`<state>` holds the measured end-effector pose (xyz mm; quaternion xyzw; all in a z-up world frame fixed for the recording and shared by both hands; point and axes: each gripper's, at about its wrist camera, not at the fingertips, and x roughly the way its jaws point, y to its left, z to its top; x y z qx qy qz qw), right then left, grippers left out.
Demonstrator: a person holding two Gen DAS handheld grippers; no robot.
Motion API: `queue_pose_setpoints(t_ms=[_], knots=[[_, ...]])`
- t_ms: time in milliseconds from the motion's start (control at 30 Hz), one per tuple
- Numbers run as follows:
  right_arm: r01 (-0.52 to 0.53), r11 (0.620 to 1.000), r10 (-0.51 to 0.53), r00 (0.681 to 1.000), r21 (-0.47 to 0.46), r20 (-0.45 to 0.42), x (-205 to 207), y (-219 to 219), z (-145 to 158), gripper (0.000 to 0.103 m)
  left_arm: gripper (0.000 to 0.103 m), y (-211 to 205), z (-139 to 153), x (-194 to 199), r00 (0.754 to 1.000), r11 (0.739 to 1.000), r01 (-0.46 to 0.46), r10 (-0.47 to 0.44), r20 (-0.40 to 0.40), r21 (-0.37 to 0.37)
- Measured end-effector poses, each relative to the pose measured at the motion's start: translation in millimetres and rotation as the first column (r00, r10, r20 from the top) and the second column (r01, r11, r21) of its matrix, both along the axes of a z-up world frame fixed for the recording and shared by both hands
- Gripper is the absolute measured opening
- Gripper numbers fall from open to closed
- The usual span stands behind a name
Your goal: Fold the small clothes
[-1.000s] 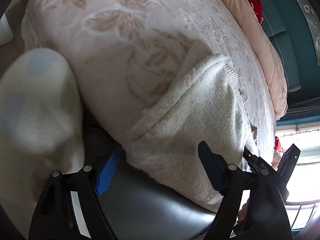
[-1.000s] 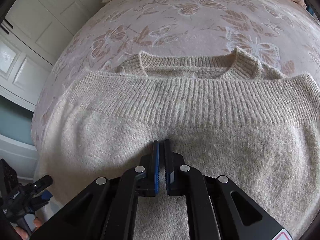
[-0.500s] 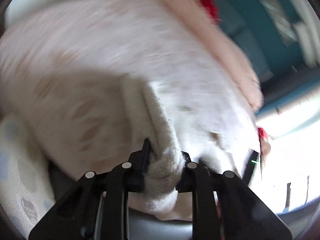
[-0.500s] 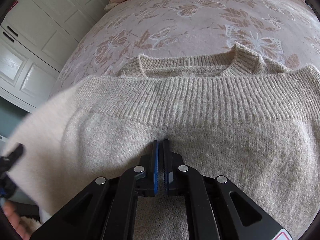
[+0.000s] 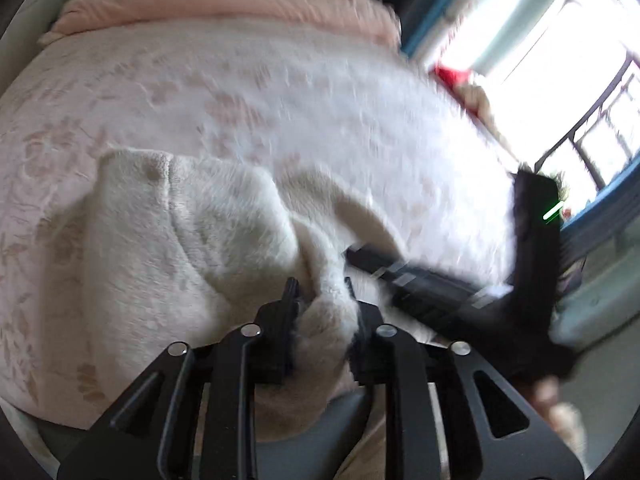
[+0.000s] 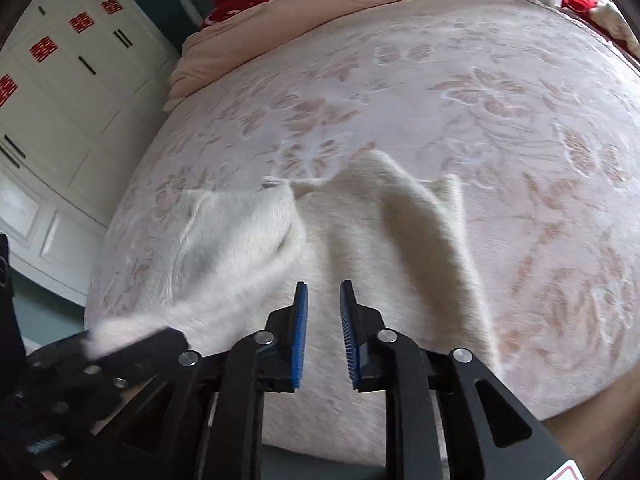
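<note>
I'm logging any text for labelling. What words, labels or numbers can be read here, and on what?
None can be read for sure.
Red paper signs on the white wardrobe: shape suggests "囍", too small to confirm.
Red-edged sticker on the right gripper: cut off, unreadable.
Sweater and bedspread: patterns only, no text.

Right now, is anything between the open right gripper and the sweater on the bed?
Nothing visible. The right gripper is open just above the sweater, with only bare knit between its fingers. The left gripper pinches a fold off to the left, not in the way.
</note>
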<state>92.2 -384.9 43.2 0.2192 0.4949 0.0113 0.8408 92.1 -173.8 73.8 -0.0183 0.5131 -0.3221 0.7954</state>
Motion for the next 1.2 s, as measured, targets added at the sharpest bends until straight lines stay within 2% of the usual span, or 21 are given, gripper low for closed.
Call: queue_pose_setpoints(t_ms=[33,67,100,167,200,267,367,467,633,700,733,767,800,833,867,900,967,1033,1100,1133,1200], knots=[[0.004,1.0,-0.004,1.0,-0.004,-0.008,-6,-6,0,0.03,0.028,-6,-11,-9,1.0,1.0,0.019,-0.019,-0.001,0.023],[0.001,1.0,-0.001,1.0,-0.012,-0.014,-12,-9,2,0.034,0.036,-4,-15,-16,0.999,0.999,0.034,-0.035,0.006,0.011],[-0.007,1.0,0.007,1.0,-0.016,-0.012,-16,-9,4,0.035,0.053,2,-15,-24,0.999,0.999,0.048,-0.048,0.023,-0.005],[-0.027,0.999,0.026,1.0,0.031,0.01,-18,-7,7,0.047,0.079,25,-9,-47,0.995,0.999,0.04,-0.037,0.094,-0.022],[-0.044,0.996,0.042,0.999,0.08,0.026,-14,-5,8,0.051,0.084,38,-6,-55,0.991,0.999,0.027,-0.024,0.131,-0.026],[-0.067,0.987,0.062,0.997,0.145,0.044,-5,4,10,0.065,0.087,57,-2,-65,0.984,1.0,0.011,-0.014,0.175,0.014],[-0.096,0.975,0.095,0.995,0.201,0.018,20,27,8,0.075,0.087,82,-16,-72,0.977,0.989,-0.017,-0.014,0.213,0.146],[-0.101,0.978,0.113,0.992,0.18,-0.061,44,51,-3,0.075,0.087,101,-37,-70,0.975,0.962,-0.078,0.019,0.221,0.262],[-0.121,0.982,0.144,0.977,0.144,-0.159,68,80,-29,0.075,0.087,119,-60,-61,0.974,0.952,-0.137,0.079,0.214,0.272],[-0.125,0.981,0.152,0.972,0.151,-0.177,70,88,-38,0.065,0.087,120,-73,-57,0.978,0.946,-0.137,0.081,0.194,0.294],[-0.131,0.977,0.161,0.97,0.167,-0.182,71,91,-41,0.042,0.087,119,-80,-51,0.981,0.946,-0.126,0.075,0.176,0.299],[-0.127,0.974,0.161,0.971,0.19,-0.179,71,96,-41,0.019,0.075,119,-87,-48,0.987,0.948,-0.108,0.068,0.142,0.301],[-0.133,0.968,0.169,0.972,0.211,-0.162,72,99,-37,0.012,0.053,118,-93,-44,0.995,0.953,-0.076,0.052,0.088,0.292],[-0.144,0.965,0.175,0.976,0.221,-0.129,71,102,-28,0.011,0.046,115,-97,-40,0.998,0.958,-0.053,0.044,0.037,0.281],[-0.163,0.961,0.183,0.981,0.222,-0.07,68,104,-9,0.01,0.03,117,-100,-37,0.998,0.959,-0.06,0.057,0.019,0.278],[-0.174,0.958,0.181,0.983,0.227,-0.009,64,101,11,0.01,0.021,122,-99,-34,0.996,0.96,-0.087,0.088,0.01,0.266],[-0.178,0.954,0.155,0.981,0.241,0.112,52,85,55,0.009,0.016,133,-91,-27,0.99,0.972,-0.127,0.135,-0.027,0.196],[-0.155,0.968,0.123,0.979,0.199,0.164,39,66,78,0.009,0.014,138,-78,-21,0.987,0.979,-0.152,0.158,-0.034,0.137],[-0.084,0.992,0.072,0.99,0.095,0.12,28,39,67,0.009,0.014,132,-68,-20,0.991,0.984,-0.136,0.137,-0.001,0.113],[-0.046,0.996,0.042,0.998,0.07,0.056,25,24,45,0.01,0.014,126,-66,-20,0.992,0.985,-0.124,0.124,0.014,0.116],[0.021,0.996,-0.012,0.996,0.09,-0.093,23,-3,-14,0.01,0.014,112,-69,-19,0.995,0.986,-0.098,0.095,0.027,0.133]])
